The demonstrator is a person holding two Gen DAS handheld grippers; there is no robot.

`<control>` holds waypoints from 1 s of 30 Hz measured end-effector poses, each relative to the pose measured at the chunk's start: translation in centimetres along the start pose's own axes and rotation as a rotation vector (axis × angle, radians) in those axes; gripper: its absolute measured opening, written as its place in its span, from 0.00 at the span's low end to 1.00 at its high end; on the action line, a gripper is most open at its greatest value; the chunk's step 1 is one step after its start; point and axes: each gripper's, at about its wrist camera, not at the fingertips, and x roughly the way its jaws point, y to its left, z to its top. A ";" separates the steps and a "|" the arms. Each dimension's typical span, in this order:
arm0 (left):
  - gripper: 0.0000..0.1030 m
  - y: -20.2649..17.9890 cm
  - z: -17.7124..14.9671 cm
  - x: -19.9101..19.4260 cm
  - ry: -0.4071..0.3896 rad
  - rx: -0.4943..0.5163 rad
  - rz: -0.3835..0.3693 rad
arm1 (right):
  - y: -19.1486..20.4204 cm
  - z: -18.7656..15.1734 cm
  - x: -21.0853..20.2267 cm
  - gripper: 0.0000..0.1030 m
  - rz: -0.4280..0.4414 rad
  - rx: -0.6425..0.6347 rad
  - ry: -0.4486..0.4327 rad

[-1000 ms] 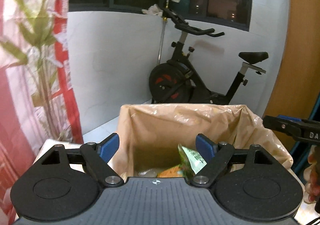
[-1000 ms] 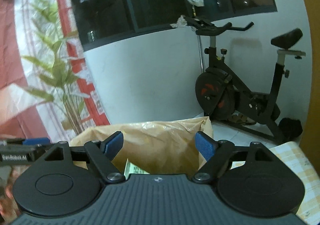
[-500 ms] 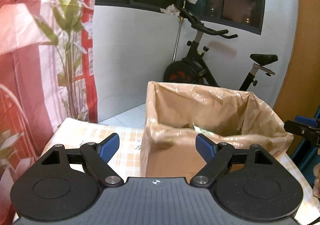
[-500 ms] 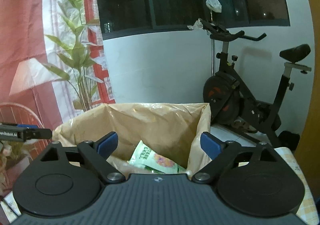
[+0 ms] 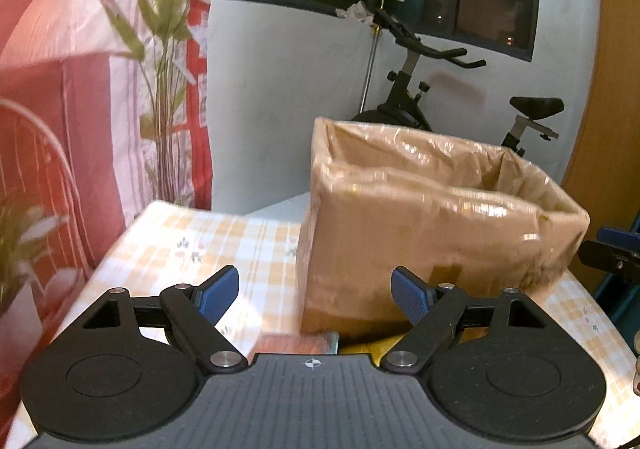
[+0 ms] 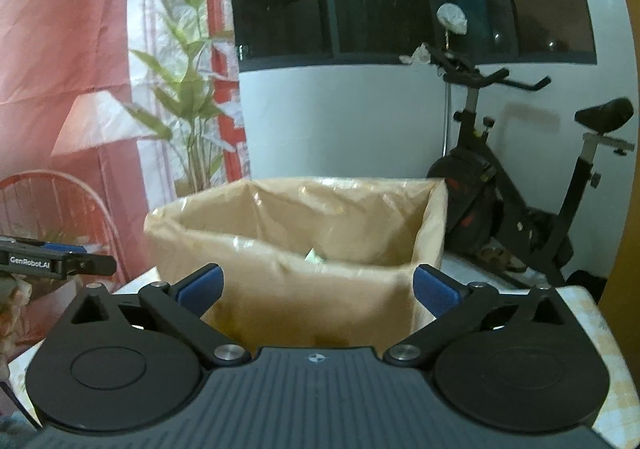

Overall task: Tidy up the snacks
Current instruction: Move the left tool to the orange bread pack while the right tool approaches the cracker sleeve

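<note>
Now: both grippers clear of the lined box

Just ahead, the brown cardboard box lined with crinkled tan plastic [image 5: 436, 217] stands on the table with the orange-checked cloth [image 5: 208, 241], open cloth to its left. A green snack packet [image 6: 316, 256] peeks above the liner inside. The left gripper [image 5: 316, 295] is spread, nothing between its blue ribbed pads. The right gripper [image 6: 318, 287] is opening wide, also empty, before the box's near wall

Tan box [image 5: 420, 217]; yellow-checked tablecloth [image 5: 208, 241]; blue claw pads [image 6: 200, 286].
</note>
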 end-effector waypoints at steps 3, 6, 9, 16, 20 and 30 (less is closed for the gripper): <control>0.82 -0.1 -1.2 -0.2 0.010 0.000 0.013 | -0.2 -1.1 -0.1 1.00 0.002 0.017 0.030; 0.82 0.0 -2.4 -0.3 0.024 -0.029 0.010 | -0.7 -2.2 -0.2 1.00 -0.007 0.030 0.043; 0.83 0.2 -3.3 -0.2 0.040 -0.045 0.016 | -0.8 -3.1 -0.3 1.00 -0.015 0.023 0.059; 0.82 -0.1 -4.7 0.3 0.079 -0.054 0.021 | -1.0 -4.9 -0.4 1.00 -0.010 0.021 0.109; 0.82 -0.8 -5.3 0.2 0.087 -0.037 0.025 | -1.2 -5.9 -0.4 1.00 -0.013 0.022 0.133; 0.82 -1.2 -6.2 0.6 0.121 -0.044 0.036 | -2.0 -7.5 -0.2 1.00 -0.035 0.049 0.191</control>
